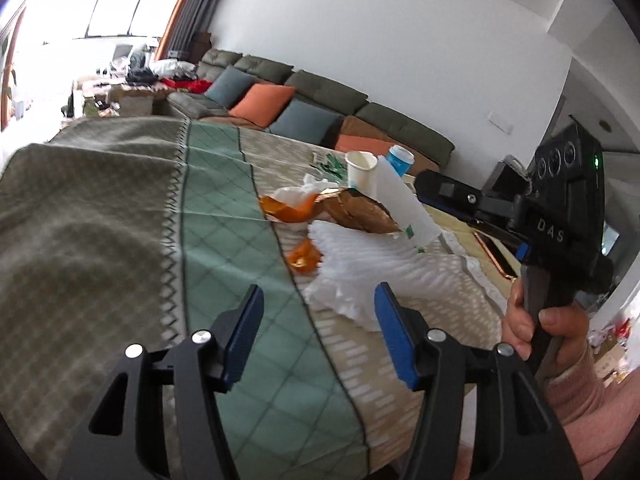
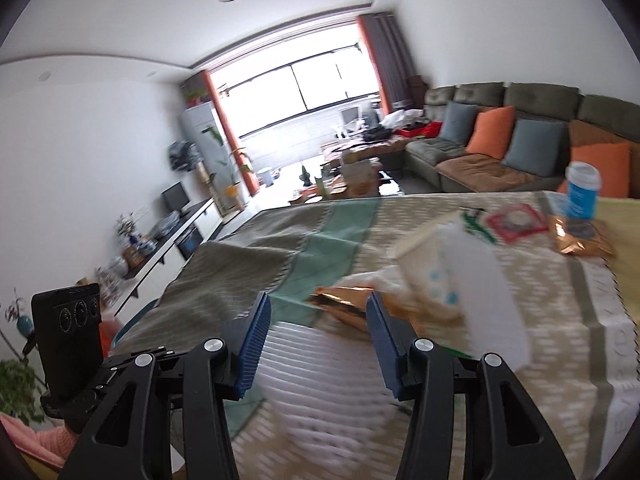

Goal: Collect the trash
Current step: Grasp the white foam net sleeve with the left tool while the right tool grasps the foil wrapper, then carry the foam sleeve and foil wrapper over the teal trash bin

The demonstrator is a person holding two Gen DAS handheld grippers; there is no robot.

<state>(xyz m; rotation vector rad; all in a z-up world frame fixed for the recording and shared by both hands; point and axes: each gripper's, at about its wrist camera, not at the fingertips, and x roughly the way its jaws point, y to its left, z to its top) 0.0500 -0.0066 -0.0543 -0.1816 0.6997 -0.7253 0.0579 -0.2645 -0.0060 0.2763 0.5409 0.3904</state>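
- Two wrist cameras look across a worktop draped in a patterned cloth of grey-green, teal and beige bands, in a bright living room.
- The left claw stands open, its blue pads apart with nothing between them; it hangs over the teal band near the worktop's near edge.
- The right claw is also open and empty, its blue pads apart above a sheet of white ribbed foam wrap.
- In the left view a hand grips the right tool's handle at the right edge, with a pink sleeve below it.
- The trash sits in a loose heap just ahead of both claws, on the beige part of the cloth.
- The foam wrap is the nearest piece, lying flat and crumpled.
- Just behind it lie a shiny brown snack bag, orange wrapper scraps and a white paper cup on its side.
- An upright white paper cup stands behind the heap, and a blue and white lidded cup stands beside it.
- In the right view a red and white packet and a second copper foil bag lie further back, near the blue cup.
- A phone with a copper rim lies on the cloth to the right of the heap.
- Behind the worktop runs a long green sofa with orange and grey-blue cushions, and a large bright window fills the far wall.
- The right view is blurred near the fallen cup, so its print cannot be read.
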